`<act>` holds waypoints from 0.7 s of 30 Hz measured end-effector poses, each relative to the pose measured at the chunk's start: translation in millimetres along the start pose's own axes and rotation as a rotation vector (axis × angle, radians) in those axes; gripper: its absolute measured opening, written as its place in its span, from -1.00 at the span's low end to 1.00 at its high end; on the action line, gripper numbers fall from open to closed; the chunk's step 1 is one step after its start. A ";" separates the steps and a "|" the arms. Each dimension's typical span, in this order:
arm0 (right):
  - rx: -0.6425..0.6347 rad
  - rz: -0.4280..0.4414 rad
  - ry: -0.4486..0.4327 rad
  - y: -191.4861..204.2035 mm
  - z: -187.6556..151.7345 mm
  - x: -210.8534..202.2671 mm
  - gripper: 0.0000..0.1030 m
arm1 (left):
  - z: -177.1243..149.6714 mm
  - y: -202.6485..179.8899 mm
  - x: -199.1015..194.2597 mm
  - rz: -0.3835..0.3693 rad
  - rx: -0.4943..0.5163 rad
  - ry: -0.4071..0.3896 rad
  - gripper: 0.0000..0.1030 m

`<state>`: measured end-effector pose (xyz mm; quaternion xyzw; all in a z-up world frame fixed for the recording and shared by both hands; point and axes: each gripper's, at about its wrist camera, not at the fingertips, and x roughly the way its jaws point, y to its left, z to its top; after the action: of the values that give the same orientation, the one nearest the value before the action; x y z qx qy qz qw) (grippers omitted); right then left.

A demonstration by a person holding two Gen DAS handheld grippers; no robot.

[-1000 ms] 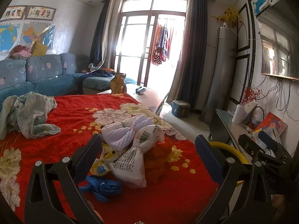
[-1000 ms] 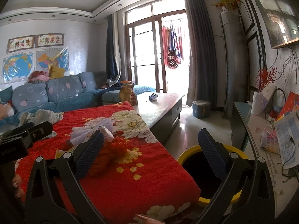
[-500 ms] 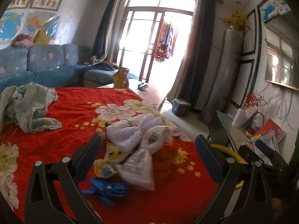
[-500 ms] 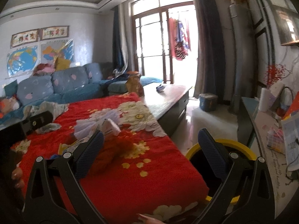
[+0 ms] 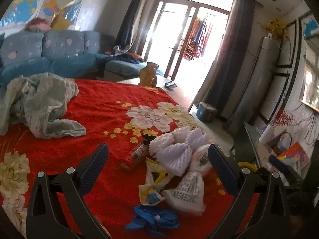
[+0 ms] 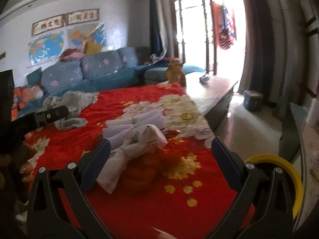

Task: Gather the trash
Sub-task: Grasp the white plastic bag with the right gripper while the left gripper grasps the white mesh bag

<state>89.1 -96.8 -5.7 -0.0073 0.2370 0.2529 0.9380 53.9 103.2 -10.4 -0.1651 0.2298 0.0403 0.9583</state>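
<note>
Red floral cloth (image 5: 111, 107) on table. Trash pile betw. both tongs: white printed bag (image 5: 185, 191), white foam net (image 5: 177, 153), blue glove (image 5: 153, 220). Yellow-rimmed bin (image 6: 287, 171) right of right tongs (image 6: 158, 159). L tongs (image 5: 157, 162) & R tongs apart, empty.

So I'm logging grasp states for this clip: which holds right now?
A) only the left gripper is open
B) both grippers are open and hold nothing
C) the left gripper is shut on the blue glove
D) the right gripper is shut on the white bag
B: the left gripper and the right gripper both have fingers spread wide, with the trash pile lying loose on the red cloth.
</note>
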 end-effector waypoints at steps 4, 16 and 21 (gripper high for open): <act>0.005 0.033 0.063 -5.0 7.1 27.7 0.71 | 7.1 9.5 16.2 -0.025 -0.016 0.054 0.87; 0.028 0.171 0.227 -22.6 19.7 94.6 0.22 | -1.7 12.1 84.7 -0.148 -0.045 0.270 0.45; 0.009 0.224 0.269 -20.0 21.6 107.5 -0.01 | -9.5 13.6 105.6 -0.209 -0.086 0.333 0.35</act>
<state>189.8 -60.7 -36.9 -0.0104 0.3607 0.3517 0.8638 141.9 112.9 -70.3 -0.2334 0.3646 -0.0775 0.8981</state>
